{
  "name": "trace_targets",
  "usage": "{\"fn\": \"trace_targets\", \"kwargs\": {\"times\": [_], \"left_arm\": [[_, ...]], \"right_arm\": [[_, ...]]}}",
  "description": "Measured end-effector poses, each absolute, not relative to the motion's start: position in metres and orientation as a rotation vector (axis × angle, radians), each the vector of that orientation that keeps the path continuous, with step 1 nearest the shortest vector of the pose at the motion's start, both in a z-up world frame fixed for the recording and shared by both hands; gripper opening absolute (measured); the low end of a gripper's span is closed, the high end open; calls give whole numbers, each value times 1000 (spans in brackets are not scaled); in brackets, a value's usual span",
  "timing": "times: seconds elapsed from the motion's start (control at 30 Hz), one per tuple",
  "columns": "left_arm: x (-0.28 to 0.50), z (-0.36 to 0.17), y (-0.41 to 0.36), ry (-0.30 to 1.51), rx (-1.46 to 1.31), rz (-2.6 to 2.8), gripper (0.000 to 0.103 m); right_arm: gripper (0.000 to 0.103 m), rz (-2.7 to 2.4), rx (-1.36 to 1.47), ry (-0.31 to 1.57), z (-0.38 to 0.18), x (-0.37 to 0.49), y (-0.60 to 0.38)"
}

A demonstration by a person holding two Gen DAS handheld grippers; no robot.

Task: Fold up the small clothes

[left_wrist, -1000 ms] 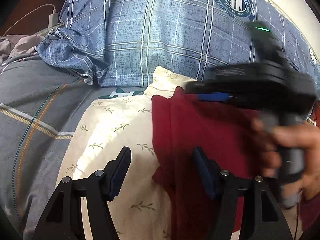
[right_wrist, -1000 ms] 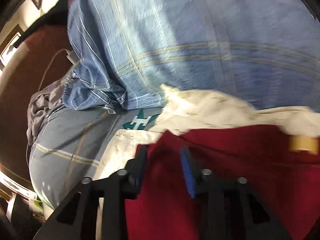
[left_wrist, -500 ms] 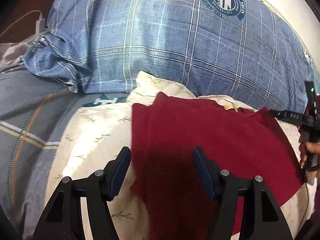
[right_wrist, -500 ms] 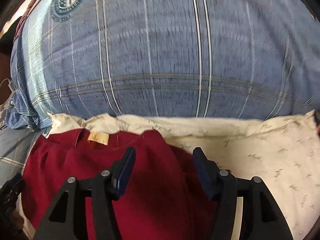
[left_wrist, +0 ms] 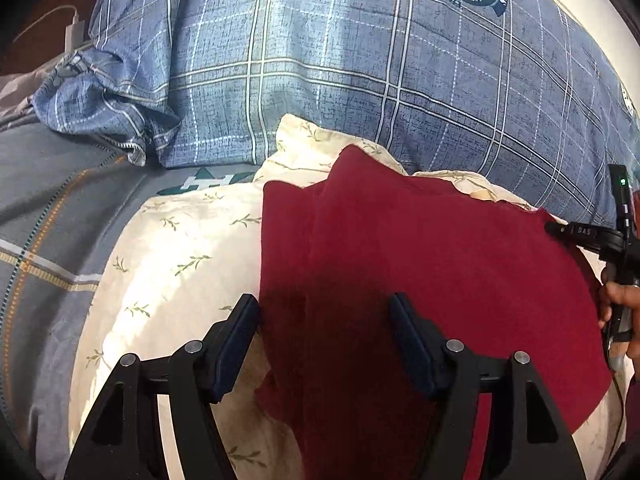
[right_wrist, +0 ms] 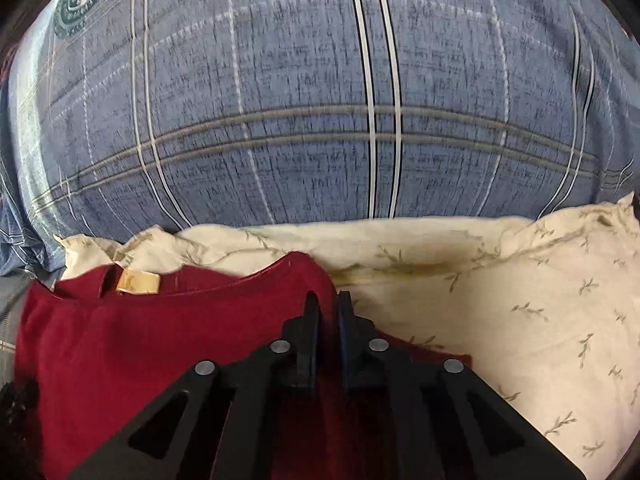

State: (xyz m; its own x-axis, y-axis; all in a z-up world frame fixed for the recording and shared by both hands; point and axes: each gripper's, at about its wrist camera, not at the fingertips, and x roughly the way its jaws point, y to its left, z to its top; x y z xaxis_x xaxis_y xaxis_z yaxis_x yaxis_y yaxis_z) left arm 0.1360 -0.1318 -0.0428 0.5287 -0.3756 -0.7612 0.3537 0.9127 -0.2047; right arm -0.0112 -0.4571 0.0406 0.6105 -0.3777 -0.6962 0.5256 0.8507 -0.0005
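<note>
Red garment edge in right tool

The left gripper hangs with jaws spread wide over the near edge of a dark red garment — laid on a cream leaf-print pillow. Behind sits a blue plaid pillow. At the far right edge, a hand holds the right gripper — tips at the garment's corner.

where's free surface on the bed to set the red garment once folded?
Bare cream leaf-print cloth lies to the right of the red garment, bordered behind by the blue plaid pillow. A second bare strip sits left of the garment, beside the grey bedding. The middle is crowded: the garment, the open left tool, and the right tool closing on its edge.
</note>
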Motion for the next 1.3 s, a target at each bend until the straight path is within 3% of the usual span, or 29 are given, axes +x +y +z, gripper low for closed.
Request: {"fn": "trace_targets", "kwargs": {"times": [0.03,0.07,0.1,0.3,0.6,0.83,1.07,1.3], "left_arm": [[137,-43,-131,917,-32,-435,69],[136,-44,-130,916,-34,-433,69],[136,-44,-130,915,-34,-433,69],[132,-43,-131,900,-17,-427,69],[128,-42,-131,894,-9,-431,69],[129,-41,-130,897,-11,-435,69],[123,-37,-128,890,-4,-441,69],[117,-34,-121,879,1,-454,69]], "right_arm": [[25,-530,217,732,45,-14,-455],[38,-540,224,717,51,-20,-453],[41,-542,232,705,57,-26,-450],[40,-414,221,681,75,-63,-406],[36,-425,215,790,30,-56,-398],[40,-393,183,780,57,-60,-375],[40,-171,122,800,63,-5,-299],[38,-27,23,871,30,79,-227]]}}
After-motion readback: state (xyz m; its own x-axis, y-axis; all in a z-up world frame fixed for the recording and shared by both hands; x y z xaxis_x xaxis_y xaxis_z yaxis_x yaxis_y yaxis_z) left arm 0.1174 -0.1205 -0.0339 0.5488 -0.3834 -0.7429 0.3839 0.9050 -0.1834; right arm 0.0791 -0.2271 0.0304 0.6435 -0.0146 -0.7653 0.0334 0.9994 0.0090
